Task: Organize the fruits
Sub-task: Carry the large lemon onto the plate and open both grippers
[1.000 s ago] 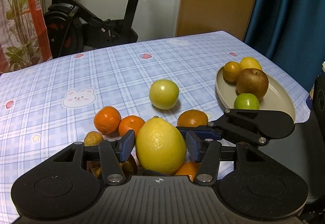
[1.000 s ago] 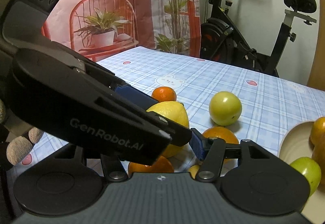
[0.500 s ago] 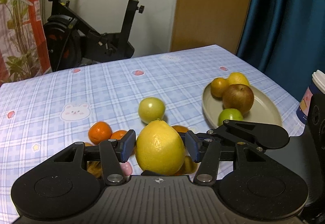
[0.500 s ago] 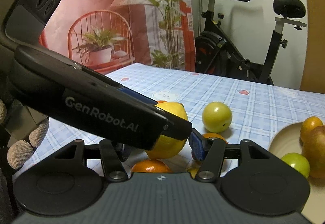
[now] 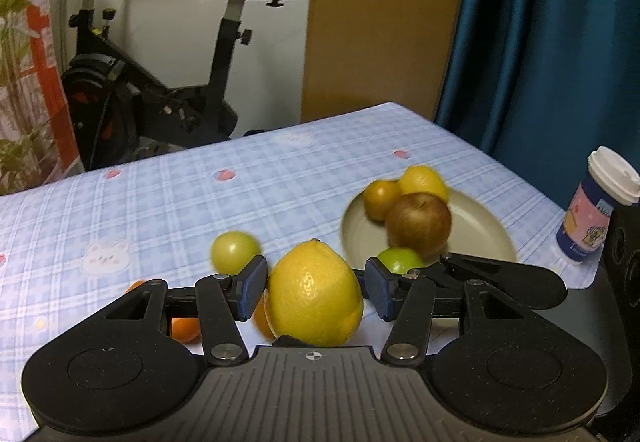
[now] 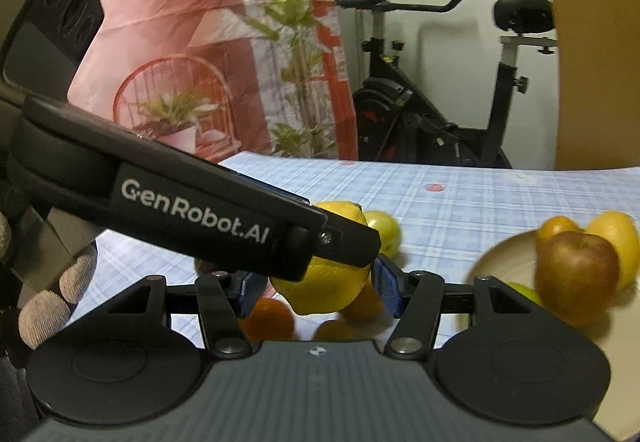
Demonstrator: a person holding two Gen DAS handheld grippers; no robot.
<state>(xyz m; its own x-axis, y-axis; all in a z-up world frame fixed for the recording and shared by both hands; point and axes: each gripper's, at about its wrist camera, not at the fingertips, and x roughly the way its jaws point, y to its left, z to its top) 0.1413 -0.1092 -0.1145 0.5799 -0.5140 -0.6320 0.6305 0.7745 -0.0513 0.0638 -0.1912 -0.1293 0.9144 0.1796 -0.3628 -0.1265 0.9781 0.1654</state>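
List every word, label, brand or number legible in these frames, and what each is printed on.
"GenRobot.AI": white lettering on the side of the left gripper, seen from the right wrist camera.
Paper cup: printed label and cartoon picture, text too small and blurred to read.
Tablecloth: bear and strawberry pictures only, no words.

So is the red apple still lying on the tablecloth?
No, the apple sits on the plate beside an orange.

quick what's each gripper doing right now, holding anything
left gripper: closed on the big lemon, lifted off the table.
right gripper: fingers stand either side of the same lemon; contact cannot be told.
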